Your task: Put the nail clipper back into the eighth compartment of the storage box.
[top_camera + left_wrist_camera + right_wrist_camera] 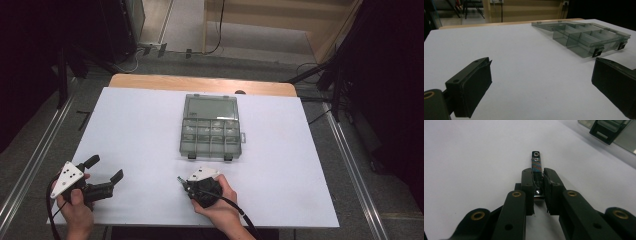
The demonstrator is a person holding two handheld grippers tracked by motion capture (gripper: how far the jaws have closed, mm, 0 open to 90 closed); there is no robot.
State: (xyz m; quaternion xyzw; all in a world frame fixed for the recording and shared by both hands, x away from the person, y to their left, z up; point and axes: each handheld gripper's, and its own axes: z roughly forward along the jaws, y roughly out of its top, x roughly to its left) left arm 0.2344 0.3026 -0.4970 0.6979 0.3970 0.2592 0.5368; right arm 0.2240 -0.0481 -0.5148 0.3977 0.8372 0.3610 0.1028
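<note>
A small metal nail clipper (536,161) with a striped lever is pinched between the jaws of my right gripper (537,173), its tip sticking out just above the white table top. In the high view, the right gripper (183,183) sits near the front edge, a little in front of a smoky clear compartment box (210,132). The box lies open, its lid flat behind it. My left gripper (105,168) is at the front left, open, with nothing between its fingers. Its own view shows the left gripper (541,65) spread wide, with the box (586,37) at the far right.
A white sheet (140,125) covers the table, with a wooden edge (200,82) at the back. One black latch of the box (607,128) is close to the right gripper's front right. Dark stands and cables flank the table on the floor.
</note>
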